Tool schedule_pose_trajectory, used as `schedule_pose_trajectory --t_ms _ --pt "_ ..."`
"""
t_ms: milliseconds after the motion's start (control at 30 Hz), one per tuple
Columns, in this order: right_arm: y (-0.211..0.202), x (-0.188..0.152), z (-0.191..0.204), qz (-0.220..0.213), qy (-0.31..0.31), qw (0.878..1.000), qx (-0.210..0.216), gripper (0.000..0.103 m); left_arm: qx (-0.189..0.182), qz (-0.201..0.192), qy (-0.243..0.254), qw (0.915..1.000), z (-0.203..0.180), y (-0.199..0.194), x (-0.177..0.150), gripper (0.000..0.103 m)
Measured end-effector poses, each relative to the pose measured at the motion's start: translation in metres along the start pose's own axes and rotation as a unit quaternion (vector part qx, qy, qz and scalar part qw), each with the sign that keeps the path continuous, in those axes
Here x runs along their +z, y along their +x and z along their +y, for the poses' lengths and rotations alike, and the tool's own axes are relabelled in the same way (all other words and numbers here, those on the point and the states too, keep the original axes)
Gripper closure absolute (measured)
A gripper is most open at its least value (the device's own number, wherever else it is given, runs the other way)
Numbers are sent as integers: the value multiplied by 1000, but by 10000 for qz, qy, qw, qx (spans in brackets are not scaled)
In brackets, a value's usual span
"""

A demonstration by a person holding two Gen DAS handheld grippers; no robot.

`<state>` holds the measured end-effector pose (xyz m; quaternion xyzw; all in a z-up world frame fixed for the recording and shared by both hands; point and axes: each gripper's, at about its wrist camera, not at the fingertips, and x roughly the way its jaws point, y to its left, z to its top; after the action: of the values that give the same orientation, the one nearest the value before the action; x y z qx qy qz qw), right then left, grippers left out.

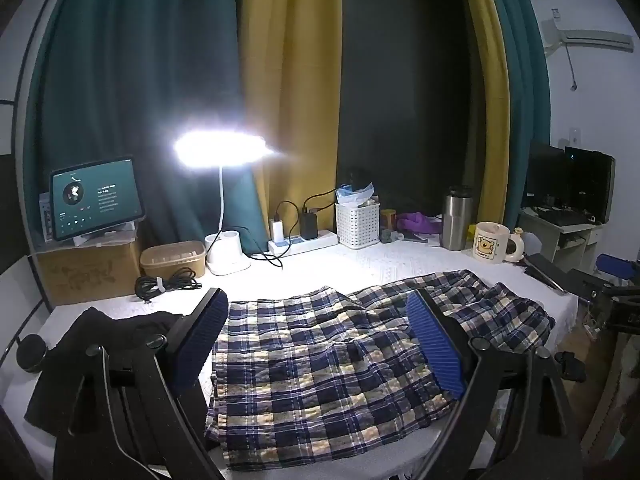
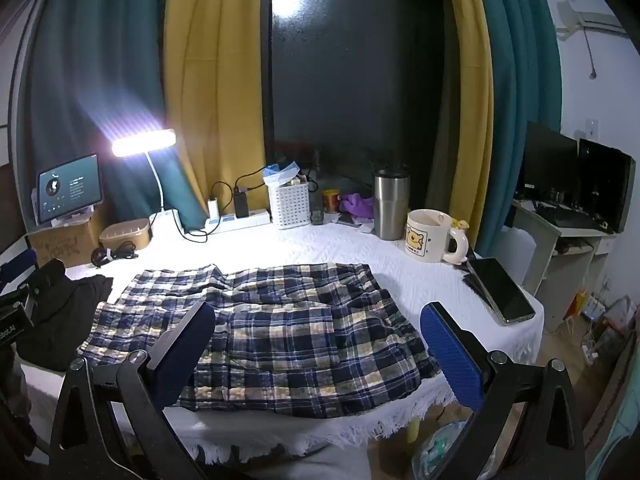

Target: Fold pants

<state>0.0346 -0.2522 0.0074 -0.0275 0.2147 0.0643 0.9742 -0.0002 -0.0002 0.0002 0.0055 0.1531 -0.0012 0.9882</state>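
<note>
Both grippers are hanging right at the near edge of the table with jaws spread wide and nothing in them. Left gripper frames the left part of the plaid pants, and its blue pads aren't pressing on any cloth as far as I can see. Right gripper is the same story: wide open, empty, looking down over the right part of the plaid pants.

So the pants lie straight ahead of and below both claws, spread on the white tablecloth, rumpled, not folded yet. Long axis runs left to right across the table, so side-on to both grippers. They look like shorts or short pants, hard to tell which end is the waistband. The left claw is nearer the left end, the right claw nearer the right end by the table's corner, so my guess is each takes its own end and one end gets carried across over the other.

Off the left end there's a black garment close beside the plaid, worth not snagging. Off the right there's a phone near the table edge, clear of the cloth.

Further back: a mug, a steel tumbler, a white basket, a power strip, a lit desk lamp and a tablet, all well apart from the pants.
</note>
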Motion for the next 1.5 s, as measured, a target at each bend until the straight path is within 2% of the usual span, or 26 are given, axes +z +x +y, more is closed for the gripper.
schedule_pose_trajectory --t_ms 1500 --pt "-1 1 3 -13 -46 10000 13 0 -17 -37 -12 10000 -10 0 0 12"
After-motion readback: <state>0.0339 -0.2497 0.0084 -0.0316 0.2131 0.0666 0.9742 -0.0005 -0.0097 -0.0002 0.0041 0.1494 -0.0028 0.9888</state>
